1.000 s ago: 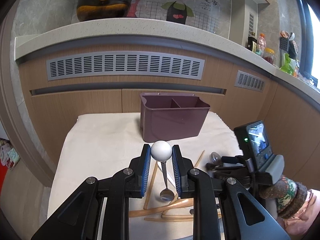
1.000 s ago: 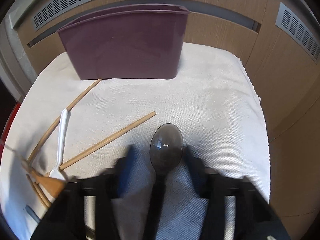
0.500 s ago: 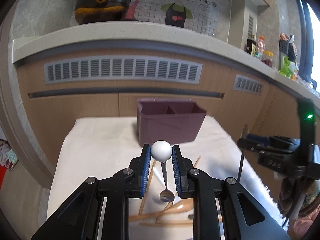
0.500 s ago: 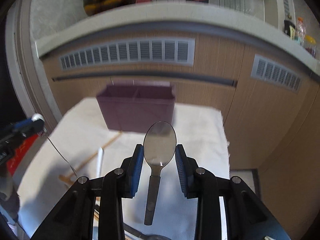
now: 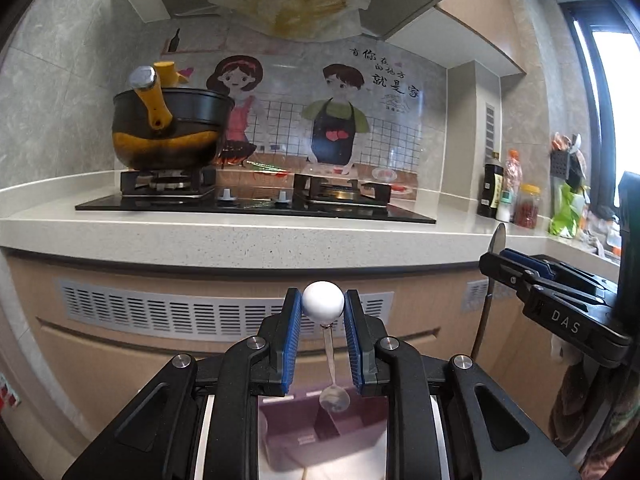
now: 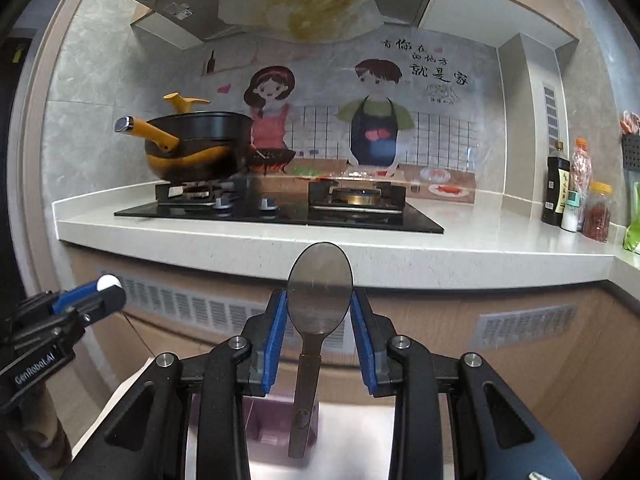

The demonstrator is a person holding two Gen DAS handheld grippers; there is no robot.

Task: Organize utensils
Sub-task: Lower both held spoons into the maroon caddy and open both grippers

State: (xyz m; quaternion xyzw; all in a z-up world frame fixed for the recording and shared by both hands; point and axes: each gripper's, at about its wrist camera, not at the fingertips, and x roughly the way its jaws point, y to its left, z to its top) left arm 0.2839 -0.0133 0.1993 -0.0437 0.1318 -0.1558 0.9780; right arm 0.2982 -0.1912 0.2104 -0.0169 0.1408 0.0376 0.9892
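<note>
Left wrist view shows the left hand-held gripper (image 5: 323,334) clenched on the white ball end of a small thin-stemmed metal spoon (image 5: 323,307), so the stem hangs straight down and its little bowl dangles just above the purple plastic divided utensil caddy (image 5: 320,436). Gripping by the ball looks deliberate: the spoon would drop bowl-first into a compartment once let go. In the right wrist view, the right hand-held gripper (image 6: 319,330) pinches a large dark translucent plastic spoon (image 6: 320,300) by the edges of its bowl, handle pointing down toward the same caddy, which sits low in frame on the cloth-covered desk (image 6: 352,440). Both tools are held high, level with the front lip of the pale stone kitchen counter (image 5: 248,240), and the two grippers are side by side but apart. The air above the caddy is open; its centre divider and rim are the edges to clear, and I would guess the long handle needs the steadier lowering.
</note>
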